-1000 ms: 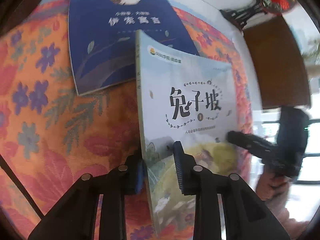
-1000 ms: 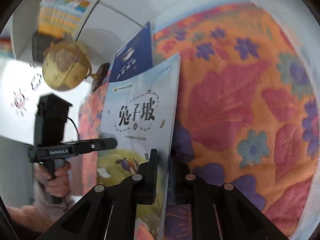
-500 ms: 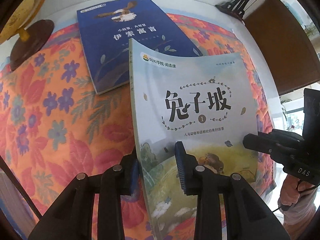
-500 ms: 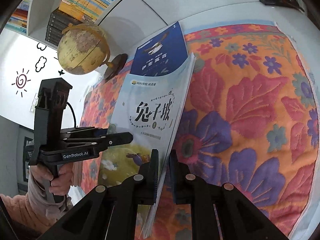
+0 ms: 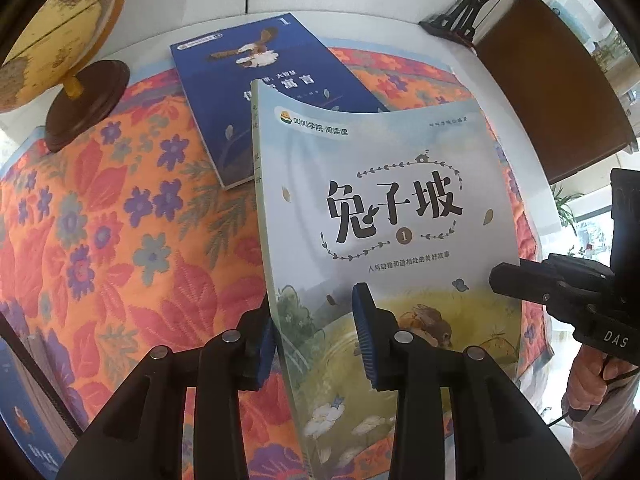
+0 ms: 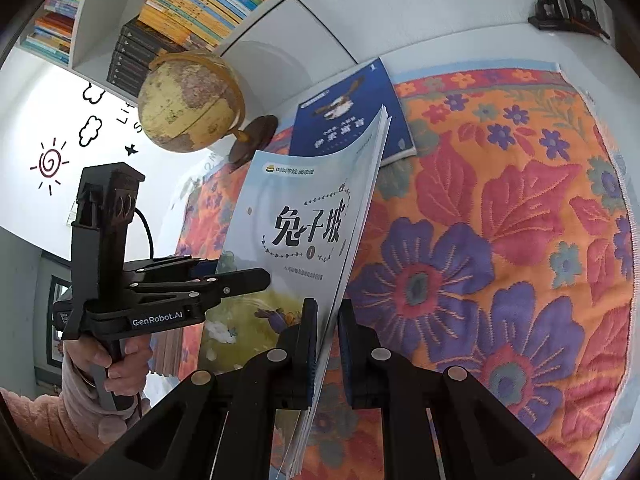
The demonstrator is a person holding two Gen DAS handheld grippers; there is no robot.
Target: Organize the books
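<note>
Right gripper [image 6: 325,346]: black two-finger tool, blue pads, jaws nearly shut and clamped on the open page edge of the pale blue-grey softcover book with black title characters and a rabbit meadow scene [image 6: 298,236]; this is the holding hand. Left gripper [image 5: 314,338]: same make, jaws narrow but slack, having just been opening; the book's spine edge [image 5: 262,216] runs up between them, one pad close beside the spine, the other standing clear over the cover. Book: lifted off the surface, cover bowed, long axis running up and away from both jaw pairs, top edge overlapping the view of the second item. Second item: dark blue paperback with a bird on its cover [image 5: 272,92], flat on the cloth, just beyond and up-left of the held book. Surface: orange quilted cloth with red leaves and purple flowers [image 5: 100,232], on a white tabletop. Obstacles: yellowed globe on a dark wooden base [image 6: 190,102], left of the blue paperback; black ornamental stand [image 5: 460,16], far right corner. Open room: broad bare cloth on the right of the right wrist view. Judgement: a placement onto the blue paperback would carry forward along the book's long axis, right gripper leading.
</note>
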